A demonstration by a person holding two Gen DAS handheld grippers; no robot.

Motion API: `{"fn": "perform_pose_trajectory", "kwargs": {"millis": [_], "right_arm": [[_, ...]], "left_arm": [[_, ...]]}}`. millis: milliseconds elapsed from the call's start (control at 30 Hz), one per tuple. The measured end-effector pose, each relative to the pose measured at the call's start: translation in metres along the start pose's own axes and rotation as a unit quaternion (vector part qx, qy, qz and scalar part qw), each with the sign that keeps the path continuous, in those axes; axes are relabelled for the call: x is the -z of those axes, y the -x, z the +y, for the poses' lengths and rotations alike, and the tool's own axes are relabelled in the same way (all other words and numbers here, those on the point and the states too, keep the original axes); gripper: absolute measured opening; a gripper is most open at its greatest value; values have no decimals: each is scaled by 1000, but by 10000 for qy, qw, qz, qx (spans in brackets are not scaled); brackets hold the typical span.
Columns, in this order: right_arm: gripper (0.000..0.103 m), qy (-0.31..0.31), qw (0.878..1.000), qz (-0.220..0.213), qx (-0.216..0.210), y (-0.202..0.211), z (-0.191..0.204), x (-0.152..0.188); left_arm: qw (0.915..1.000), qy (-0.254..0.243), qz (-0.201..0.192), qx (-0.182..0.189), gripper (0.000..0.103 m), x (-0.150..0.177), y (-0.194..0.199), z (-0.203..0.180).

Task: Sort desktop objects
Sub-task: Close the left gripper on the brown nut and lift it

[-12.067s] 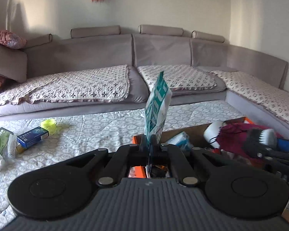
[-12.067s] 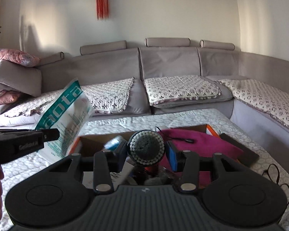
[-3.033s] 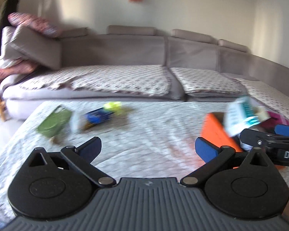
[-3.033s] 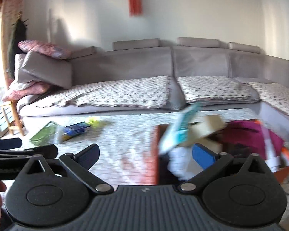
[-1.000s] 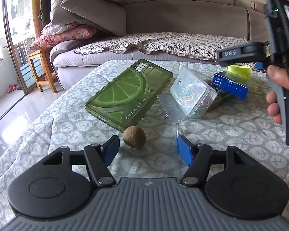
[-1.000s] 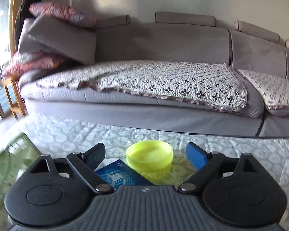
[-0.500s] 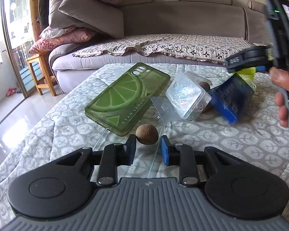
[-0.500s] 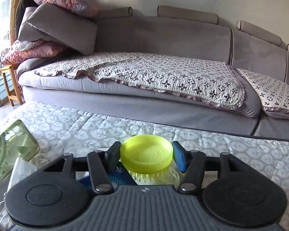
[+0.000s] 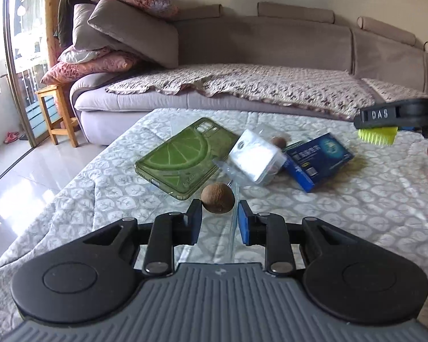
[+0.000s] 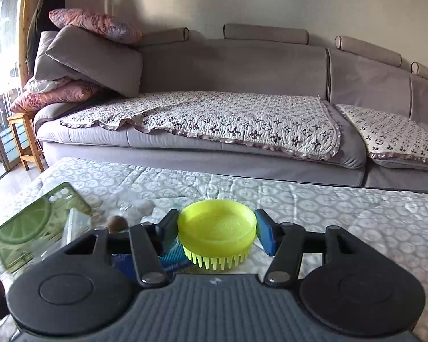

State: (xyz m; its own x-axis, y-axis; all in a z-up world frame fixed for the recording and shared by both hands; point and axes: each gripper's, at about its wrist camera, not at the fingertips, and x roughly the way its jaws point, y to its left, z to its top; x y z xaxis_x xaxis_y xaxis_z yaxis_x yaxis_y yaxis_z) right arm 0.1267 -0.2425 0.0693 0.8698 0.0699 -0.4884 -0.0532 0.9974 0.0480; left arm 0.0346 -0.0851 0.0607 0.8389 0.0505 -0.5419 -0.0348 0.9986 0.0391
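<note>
My right tongs point(image 10: 216, 232) pinch the yellow brush point(image 10: 216, 229) just above the surface point(image 10: 342, 208), left tongs point(image 9: 217, 219) nipped on the clear sheet point(image 9: 233, 228) w/ the nut point(image 9: 217, 198) at the tips, so I lift both slowly & level.

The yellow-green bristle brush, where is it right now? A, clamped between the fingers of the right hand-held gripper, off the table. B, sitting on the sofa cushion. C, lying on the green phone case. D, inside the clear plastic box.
A: the yellow-green bristle brush sits between the pads of the right hand-held gripper, its bristles hanging free above the blue box; the left wrist view shows it raised too.
</note>
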Motion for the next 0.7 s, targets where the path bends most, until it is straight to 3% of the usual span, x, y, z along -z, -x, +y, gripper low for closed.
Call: {"fn": "perform_pose_trajectory", "kwargs": {"millis": [300,533,600,667,700], "right_arm": [[56,30,9996,175,-228,47,5,27],[56,26,9994,253,-223,69,0,42],[56,6,9994,248,-231,73,0,43],[56,11,9995,226,-241,77,0,44],[56,16,9995,210,-246,78,0,42]], "left_arm": [[9995,-258,-182,47,27,6,16,-1],[9977,-522,388,174,24,34,0,-6],[9974,-612,344,189,28,43,-1,-10],[9972,-676,218,252,63,48,-2,-13],[9972,-690,133,254,64,50,-2,-14]]}}
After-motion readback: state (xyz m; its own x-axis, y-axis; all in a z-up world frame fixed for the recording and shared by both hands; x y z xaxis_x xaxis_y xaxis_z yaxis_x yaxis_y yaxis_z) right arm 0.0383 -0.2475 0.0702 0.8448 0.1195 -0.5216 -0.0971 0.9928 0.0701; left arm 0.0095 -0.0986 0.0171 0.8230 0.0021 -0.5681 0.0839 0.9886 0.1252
